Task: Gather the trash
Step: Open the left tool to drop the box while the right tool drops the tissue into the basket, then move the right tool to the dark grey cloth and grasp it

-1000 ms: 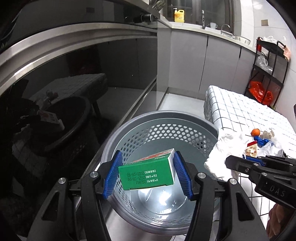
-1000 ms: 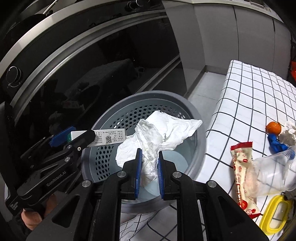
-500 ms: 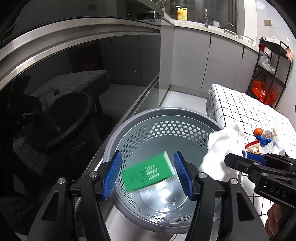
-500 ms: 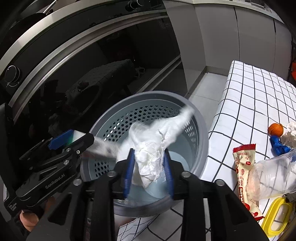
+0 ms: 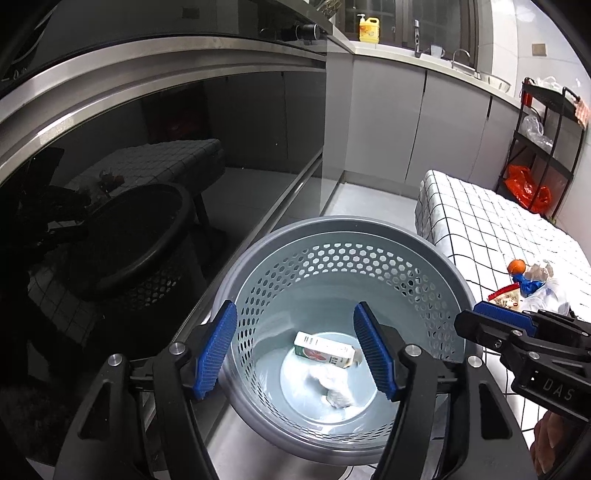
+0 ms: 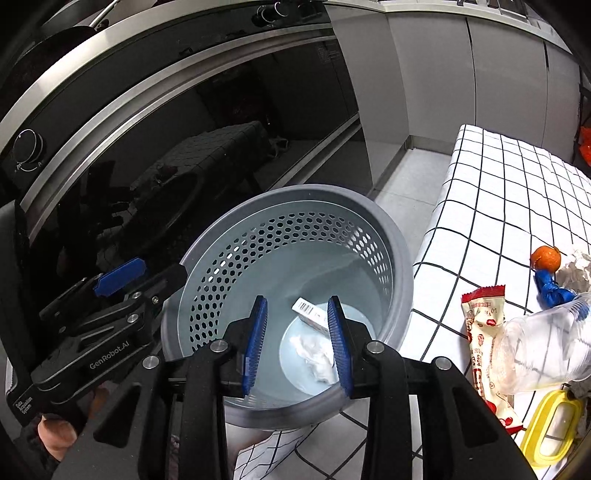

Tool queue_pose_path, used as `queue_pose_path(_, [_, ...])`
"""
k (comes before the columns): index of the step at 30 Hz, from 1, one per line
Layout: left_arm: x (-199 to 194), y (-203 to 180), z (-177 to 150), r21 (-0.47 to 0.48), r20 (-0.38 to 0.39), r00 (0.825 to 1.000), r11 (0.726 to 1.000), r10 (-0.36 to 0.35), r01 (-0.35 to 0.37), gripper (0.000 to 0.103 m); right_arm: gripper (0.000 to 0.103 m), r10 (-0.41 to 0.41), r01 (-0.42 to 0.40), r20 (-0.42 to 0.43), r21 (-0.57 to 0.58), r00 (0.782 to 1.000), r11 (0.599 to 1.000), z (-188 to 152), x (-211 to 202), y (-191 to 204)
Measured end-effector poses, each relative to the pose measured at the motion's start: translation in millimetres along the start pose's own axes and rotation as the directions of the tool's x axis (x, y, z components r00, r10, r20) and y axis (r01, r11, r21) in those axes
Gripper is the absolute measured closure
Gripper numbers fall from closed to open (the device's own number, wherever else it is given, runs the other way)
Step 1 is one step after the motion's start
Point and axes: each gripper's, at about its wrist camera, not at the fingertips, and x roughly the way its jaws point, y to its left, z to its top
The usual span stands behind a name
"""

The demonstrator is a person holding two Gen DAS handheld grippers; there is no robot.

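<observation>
Left gripper (image 6: 140, 275), jaws opening over nothing, reads "GenRobot.AI".

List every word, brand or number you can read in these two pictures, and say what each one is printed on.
"GenRobot.AI": side of the left gripper.
"DAS": body of the right gripper.
Small white lettering at the left gripper's rear: too small to be sure.
Carton in the bin: barcode and print, too small to read.
Red snack wrapper: print too blurred to read.
Yellow bottle: label unreadable.
</observation>
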Motion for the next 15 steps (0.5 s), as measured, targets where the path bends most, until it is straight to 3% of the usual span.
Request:
queue_pose_path(9, [-12.0,-9.8,-0.2,0.014,0.027,0.999,0.999,-0.030,0.030,0.039,0.070,-0.033,0.033,0.024,0.014,0.999,0.999,-10.8,-19.6,-5.8])
queue_pose_path(15, [-21.5,-22.9,-2.1,0.042,0.044,0.997,0.997,-0.061,0.059,0.036,0.064,-0.070,0.068,0.056,0.034,0.996,0.997,-22.4,-44.8,-14.3])
